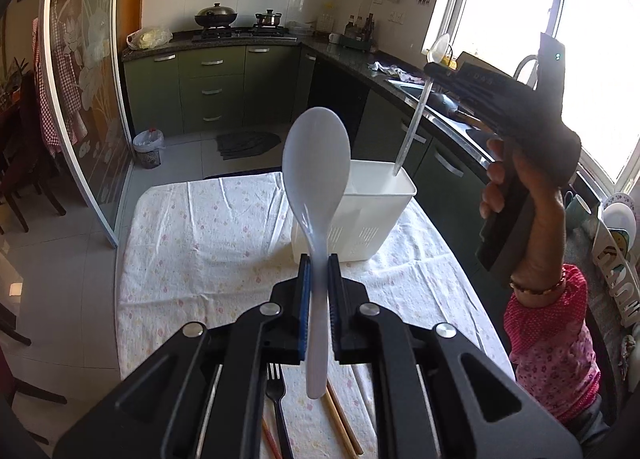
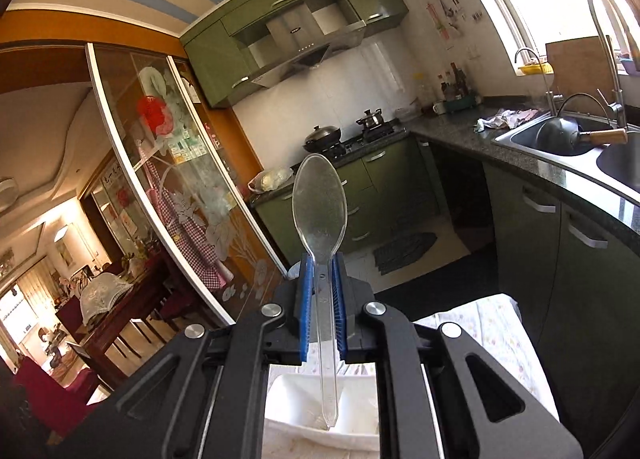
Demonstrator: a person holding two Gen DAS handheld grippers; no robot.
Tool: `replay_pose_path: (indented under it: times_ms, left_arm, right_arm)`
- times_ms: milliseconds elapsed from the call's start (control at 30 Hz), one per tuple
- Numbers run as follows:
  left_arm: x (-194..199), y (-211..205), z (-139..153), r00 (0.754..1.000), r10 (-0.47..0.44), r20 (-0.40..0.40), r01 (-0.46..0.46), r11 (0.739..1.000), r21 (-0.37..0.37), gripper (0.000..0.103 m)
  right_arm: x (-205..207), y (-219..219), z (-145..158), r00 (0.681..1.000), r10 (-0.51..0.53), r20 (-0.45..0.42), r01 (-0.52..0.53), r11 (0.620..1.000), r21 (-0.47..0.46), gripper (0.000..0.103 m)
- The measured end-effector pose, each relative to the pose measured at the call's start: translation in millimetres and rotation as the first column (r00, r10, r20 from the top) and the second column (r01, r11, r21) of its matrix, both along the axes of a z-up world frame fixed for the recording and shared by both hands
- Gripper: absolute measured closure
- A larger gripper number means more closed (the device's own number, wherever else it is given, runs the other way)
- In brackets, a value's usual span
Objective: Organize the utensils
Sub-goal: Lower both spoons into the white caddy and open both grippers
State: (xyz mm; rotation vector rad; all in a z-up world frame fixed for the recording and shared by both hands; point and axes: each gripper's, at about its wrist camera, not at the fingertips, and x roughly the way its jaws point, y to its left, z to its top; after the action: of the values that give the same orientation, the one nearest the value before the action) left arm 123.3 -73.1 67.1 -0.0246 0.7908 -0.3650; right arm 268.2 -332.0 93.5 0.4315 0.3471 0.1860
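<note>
1. Your left gripper (image 1: pixel 318 279) is clamped on the white spoon (image 1: pixel 316 167), pads pinching the handle about halfway along, bowl up. It hangs above the table (image 1: pixel 208 235), in front of the bin (image 1: pixel 374 211).
2. Your right gripper (image 2: pixel 322 279) is clenched on the clear spoon (image 2: pixel 320 199), just under the bowl. In the left view, that spoon's handle tip dips into the bin's far corner.
3. Handling, as I judge it: both spoons look like light plastic. The white one seems thicker and stiffer; the clear one looks thin, a bit springy, and could crack if you squeeze hard.
4. Smooth plastic on ribbed pads: expect it to pivot in the grip. The white spoon already sits tilted between the jaws, so move gently.
5. The flat of the handle is the place to hold, as you do now; the curved bowl would slip.
6. The bin looks light too, with slotted walls, so a spoon dragged against its rim may shove it along the cloth.
7. Still on the table near you: a black fork (image 1: pixel 276 391) and chopsticks (image 1: pixel 342 419). Both are thin and lie flat, so they will be fiddly to pinch.
</note>
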Motion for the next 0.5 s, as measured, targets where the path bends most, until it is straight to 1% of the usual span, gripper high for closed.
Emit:
replay_pose_path:
  times_ms: [100, 167, 233, 267, 333, 500]
  left_arm:
    - [11.3, -4.4, 3.6, 1.0, -0.003, 0.016, 0.004, 1.0, -0.018, 0.095]
    - [20.2, -9.6, 6.1, 1.0, -0.008, 0.028, 0.009, 1.0, -0.029, 0.095]
    - [28.9, -15.7, 9.5, 0.999, -0.013, 0.045, 0.015, 0.999, -0.043, 0.095]
    - [33.6, -18.6, 11.8, 0.998, -0.014, 0.056, 0.016, 0.999, -0.048, 0.095]
    - [40.8, -25.8, 15.7, 0.996, -0.018, 0.082, 0.023, 0.998, -0.061, 0.095]
    - [50.4, -42.9, 27.2, 0.987, -0.03, 0.157, 0.044, 0.996, -0.083, 0.095]
  right_arm:
    - [9.9, 2.0, -23.6, 1.0, -0.012, -0.014, 0.012, 1.0, -0.019, 0.092]
    - [11.1, 6.9, -40.7, 1.0, -0.02, -0.012, 0.019, 0.999, -0.05, 0.092]
    - [3.8, 14.1, -60.6, 1.0, -0.019, -0.004, 0.019, 0.997, -0.079, 0.092]
    - [4.4, 14.8, -63.8, 1.0, -0.019, -0.001, 0.019, 0.996, -0.091, 0.092]
    - [-7.2, 21.8, -79.3, 1.0, -0.014, 0.006, 0.015, 0.995, -0.102, 0.092]
    - [-17.3, 26.8, -93.2, 1.0, -0.008, 0.011, 0.01, 0.992, -0.124, 0.091]
